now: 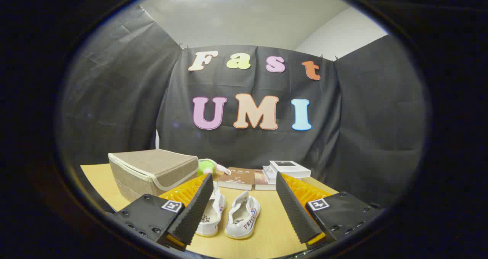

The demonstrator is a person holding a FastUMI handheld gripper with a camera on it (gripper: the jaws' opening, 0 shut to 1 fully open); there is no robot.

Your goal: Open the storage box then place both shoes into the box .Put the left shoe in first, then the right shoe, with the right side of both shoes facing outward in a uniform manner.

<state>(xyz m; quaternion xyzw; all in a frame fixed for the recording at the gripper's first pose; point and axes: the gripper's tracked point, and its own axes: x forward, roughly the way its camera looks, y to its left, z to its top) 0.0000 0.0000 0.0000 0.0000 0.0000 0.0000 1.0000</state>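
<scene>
The box [152, 171] sits closed on the table [267, 228], its lid down and trimmed with a pale edging. It is a tan fabric box standing ahead of the left finger and a little to its outer side, near the table's left edge.

The two shoes [228, 215] lie side by side on the table between the fingers, heels toward the camera and toes pointing away. They are white canvas with red and blue stripes on the side. The left shoe [211, 213] is partly hidden behind the left finger; whether they touch cannot be told. The right shoe [243, 215] lies in the open gap, apart from the right finger.

The gripper [244, 201] hangs just above the table with its fingers spread wide, holding nothing. Each finger has a ribbed inner face.

Beyond the shoes, near the booth's wall, lie two brown books [248, 178] flat on the table. Just beside them on the right is a stack of white books [288, 171]. A green soft toy [207, 166] rests between the box and the brown books, touching or nearly touching the box's far corner.
</scene>
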